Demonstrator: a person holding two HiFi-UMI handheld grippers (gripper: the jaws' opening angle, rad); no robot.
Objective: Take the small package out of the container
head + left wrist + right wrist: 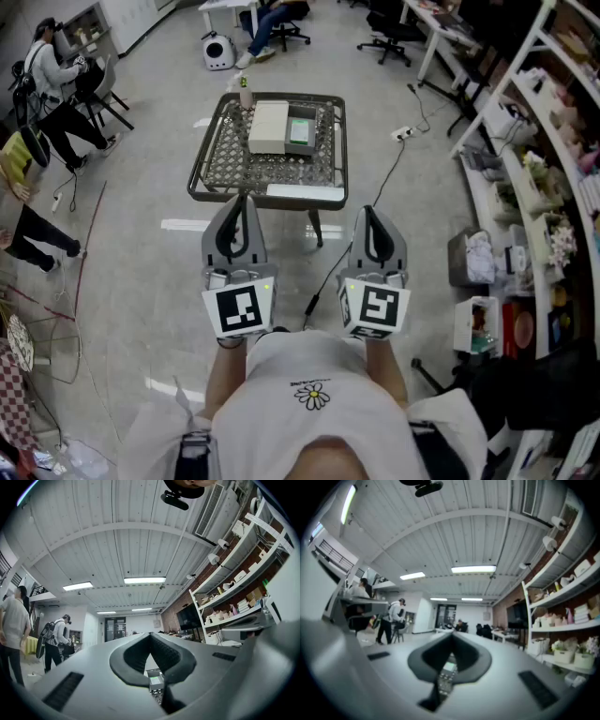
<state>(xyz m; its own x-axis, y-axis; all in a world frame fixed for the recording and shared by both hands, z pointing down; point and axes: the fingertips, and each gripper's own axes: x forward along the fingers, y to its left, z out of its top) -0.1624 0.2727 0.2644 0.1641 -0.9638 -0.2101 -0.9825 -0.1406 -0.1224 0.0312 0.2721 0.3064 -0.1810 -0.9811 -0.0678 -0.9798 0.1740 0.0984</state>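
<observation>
On a low mesh-topped table (214, 178) ahead lie a flat beige box (268, 127) and, to its right, a small white open box (301, 132) with a green-topped item inside. My left gripper (243, 199) and right gripper (368, 211) hover side by side over the floor short of the table, both shut and empty. In the left gripper view the left gripper's (150, 637) tips meet, and the white box (155, 681) shows below them. The right gripper's (452, 635) tips also meet, with the green-topped item (449, 667) blurred beyond.
A small bottle (246, 91) stands at the table's far left corner. A cable (330, 267) runs across the floor to a power strip (403, 133). Shelves (525, 169) line the right side. People (52, 75) and office chairs (389, 37) stand further back.
</observation>
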